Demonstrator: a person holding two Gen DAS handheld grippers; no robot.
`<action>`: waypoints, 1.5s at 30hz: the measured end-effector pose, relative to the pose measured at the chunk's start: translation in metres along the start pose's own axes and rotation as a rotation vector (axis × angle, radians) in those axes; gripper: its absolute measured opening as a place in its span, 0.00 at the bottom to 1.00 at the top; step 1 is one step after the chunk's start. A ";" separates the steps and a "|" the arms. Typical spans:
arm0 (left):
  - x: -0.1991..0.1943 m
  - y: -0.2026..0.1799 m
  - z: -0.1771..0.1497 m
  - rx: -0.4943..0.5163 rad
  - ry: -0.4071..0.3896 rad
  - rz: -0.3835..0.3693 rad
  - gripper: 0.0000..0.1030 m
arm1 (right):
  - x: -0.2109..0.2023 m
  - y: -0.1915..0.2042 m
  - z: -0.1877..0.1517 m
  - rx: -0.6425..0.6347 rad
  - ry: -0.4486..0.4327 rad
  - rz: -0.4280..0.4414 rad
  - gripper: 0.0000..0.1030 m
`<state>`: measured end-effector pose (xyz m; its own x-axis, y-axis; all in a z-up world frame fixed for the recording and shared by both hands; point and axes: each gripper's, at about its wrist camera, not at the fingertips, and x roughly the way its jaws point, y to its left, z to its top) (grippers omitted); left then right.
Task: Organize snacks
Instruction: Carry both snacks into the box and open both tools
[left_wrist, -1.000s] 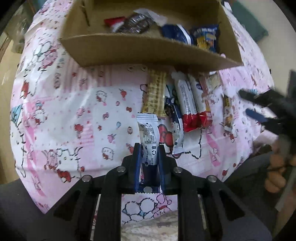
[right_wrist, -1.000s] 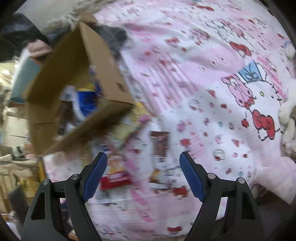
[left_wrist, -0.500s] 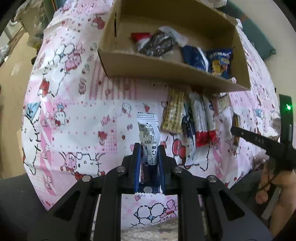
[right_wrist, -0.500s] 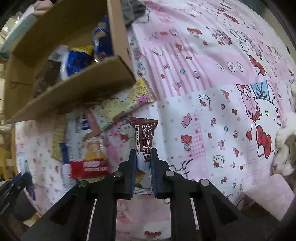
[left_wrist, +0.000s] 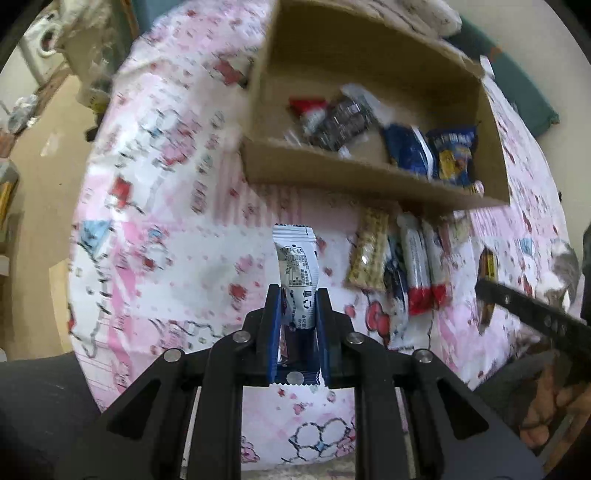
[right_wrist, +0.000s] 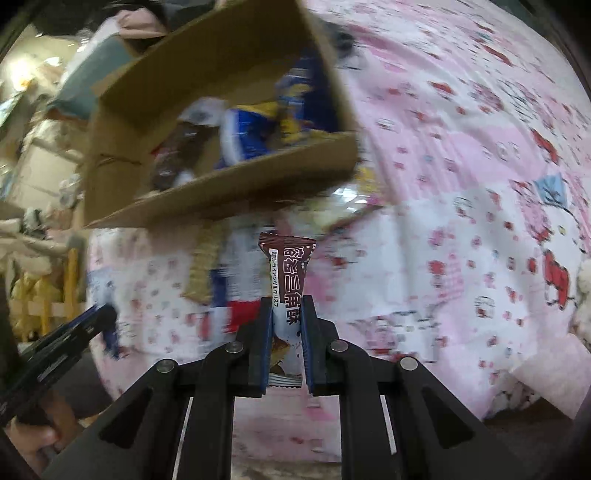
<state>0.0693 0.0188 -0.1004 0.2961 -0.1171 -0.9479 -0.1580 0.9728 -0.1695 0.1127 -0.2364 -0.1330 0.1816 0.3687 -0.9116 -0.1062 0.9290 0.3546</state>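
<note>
My left gripper (left_wrist: 297, 295) is shut on a white snack packet (left_wrist: 297, 266) that sticks up between its blue pads, above the pink cartoon-print cloth (left_wrist: 177, 236). My right gripper (right_wrist: 286, 306) is shut on a brown snack packet (right_wrist: 287, 273) with white lettering. A cardboard box (left_wrist: 354, 173) lies ahead, holding a red, a dark and two blue packets; the same box (right_wrist: 229, 192) shows blurred in the right wrist view. Several loose snacks (left_wrist: 402, 273) lie on the cloth below the box. The right gripper's arm (left_wrist: 532, 317) crosses the left view's right edge.
The cloth covers a raised surface whose left edge (left_wrist: 79, 258) drops to a brown floor with clutter. A hand (right_wrist: 33, 439) holds the left gripper at the right view's lower left. A white furry thing (right_wrist: 583, 291) sits at the right edge. A teal cushion (left_wrist: 532, 99) lies behind the box.
My right gripper went from open to shut on the brown packet and lifted it off the cloth. The left gripper carried the white packet up and away, so the box now sits further right in its view.
</note>
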 end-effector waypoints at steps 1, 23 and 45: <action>-0.007 0.001 0.001 -0.006 -0.031 0.001 0.14 | -0.003 0.007 -0.002 -0.021 -0.007 0.023 0.14; -0.089 -0.032 0.090 0.092 -0.350 0.038 0.14 | -0.103 0.032 0.037 -0.097 -0.439 0.334 0.14; -0.006 -0.046 0.123 0.158 -0.291 0.072 0.14 | -0.019 0.032 0.097 -0.087 -0.302 0.203 0.15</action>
<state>0.1911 -0.0007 -0.0537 0.5500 -0.0072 -0.8351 -0.0473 0.9981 -0.0398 0.2010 -0.2110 -0.0842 0.4272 0.5504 -0.7174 -0.2501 0.8344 0.4912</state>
